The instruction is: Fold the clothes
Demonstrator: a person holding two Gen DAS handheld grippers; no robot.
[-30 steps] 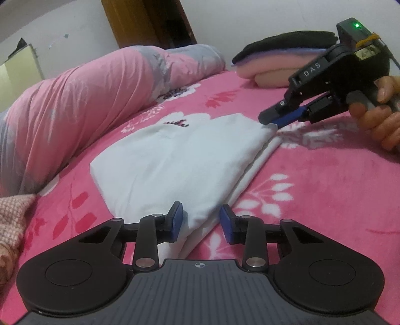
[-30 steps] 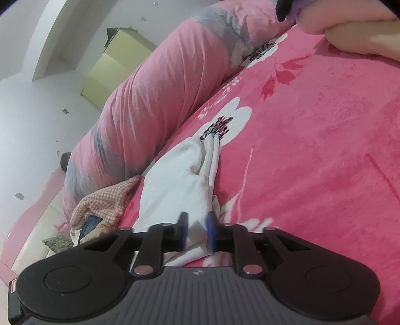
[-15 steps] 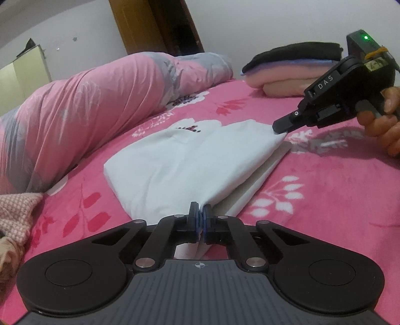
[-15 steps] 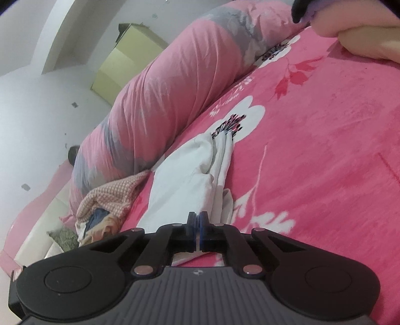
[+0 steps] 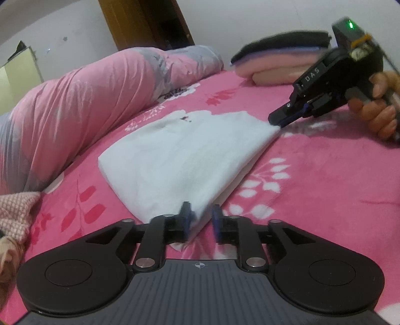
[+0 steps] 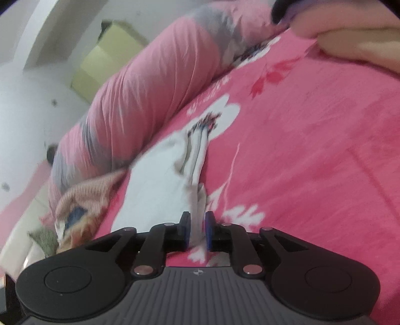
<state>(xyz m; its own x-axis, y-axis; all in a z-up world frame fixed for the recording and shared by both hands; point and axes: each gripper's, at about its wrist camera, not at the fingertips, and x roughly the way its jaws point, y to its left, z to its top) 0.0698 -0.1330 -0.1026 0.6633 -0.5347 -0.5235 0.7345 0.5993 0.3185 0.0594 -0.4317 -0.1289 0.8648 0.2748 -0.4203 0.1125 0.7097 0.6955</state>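
I am working over a bed (image 5: 325, 190) spread with a bright pink flowered blanket, a pale wall and a dark wooden door frame (image 5: 140, 22) behind it. The white garment (image 5: 185, 152) is my landmark: it is lying folded into a flat, layered rectangle in the middle of the blanket. Along its far-left side a long pink and grey bolster (image 5: 82, 100) is resting. Beyond its far corner a stack of folded clothes (image 5: 277, 60), black over lilac over peach, is sitting, which I take to be the finished pile. Off its near-left side a checked pink cloth (image 5: 17, 212) is lying crumpled, probably waiting for its turn.

My left tool (image 5: 201, 221) is at the garment's near corner. Its jaws are opening, and the corner is lying loosely between the blue pads rather than being pinched. My right tool (image 6: 197, 231) is at the opposite corner, on the garment's far-right end, and its jaws are opening too, with the layered white edge lying between them but not visibly squeezed. From the left wrist camera I am seeing my right hand (image 5: 375, 110) wrapped around that tool's handle.

Holding both ends of one long edge makes sense for keeping the layers aligned while setting them down, so I am judging that this fold is being released and the garment is nearly done.
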